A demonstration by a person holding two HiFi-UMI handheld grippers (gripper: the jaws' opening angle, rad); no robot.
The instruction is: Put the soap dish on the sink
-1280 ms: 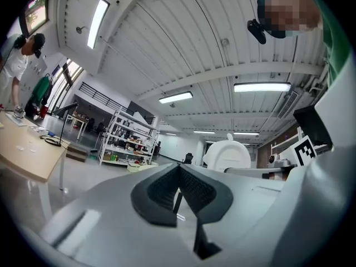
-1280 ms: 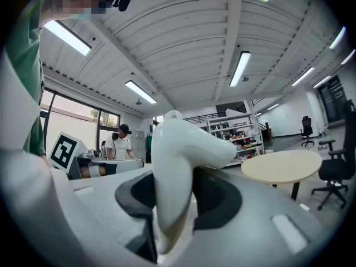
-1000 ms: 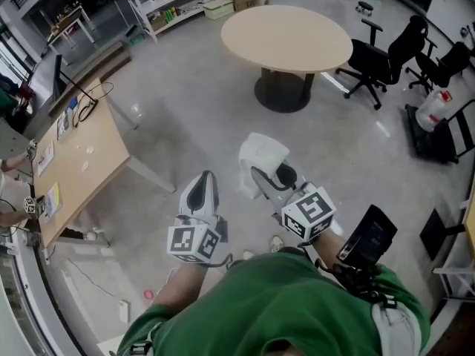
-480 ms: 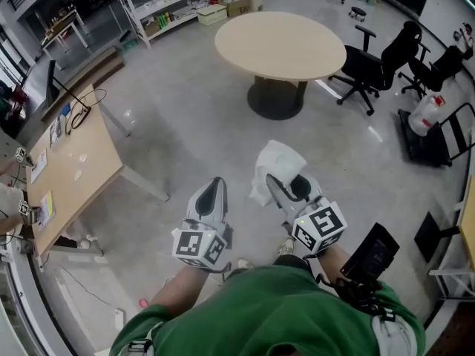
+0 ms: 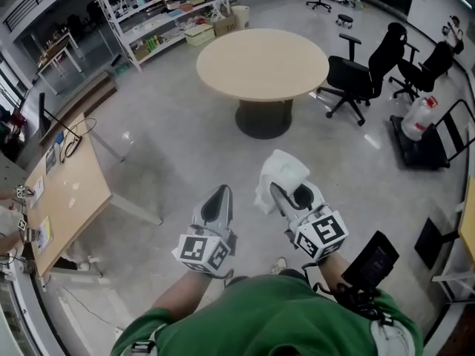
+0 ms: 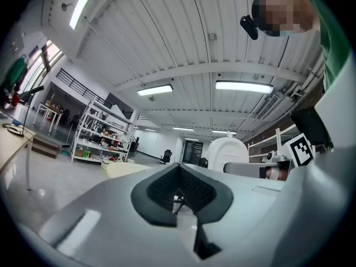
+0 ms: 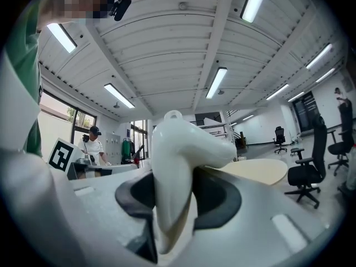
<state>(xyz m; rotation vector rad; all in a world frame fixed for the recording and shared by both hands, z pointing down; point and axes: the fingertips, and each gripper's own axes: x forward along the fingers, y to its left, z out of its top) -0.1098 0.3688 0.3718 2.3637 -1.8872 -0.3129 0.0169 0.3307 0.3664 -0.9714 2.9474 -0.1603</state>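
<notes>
The white soap dish point(image 5: 280, 175) is held off the floor, clamped on edge in my right gripper point(image 5: 288, 193). In the right gripper view the soap dish point(image 7: 179, 160) stands upright between the dark pads point(image 7: 218, 196), which press on both its sides, and its rounded top juts out past them. My left gripper point(image 5: 218, 199) is carried beside it at about the same height, shut and holding nothing. The left gripper view shows the left gripper point(image 6: 181, 189) with its black pads together and only the room beyond. No sink is in view.
A round beige table point(image 5: 262, 64) stands ahead on the grey floor, with black office chairs point(image 5: 358, 76) to its right. A wooden desk point(image 5: 65, 191) is at the left, shelving point(image 5: 159, 10) at the back, a water jug point(image 5: 417, 117) at the right. A person point(image 7: 95, 144) stands far off.
Both grippers have travelled together across the floor, and the round table now lies nearer and further left. The soap dish stays clamped in the right gripper and the left stays shut.
</notes>
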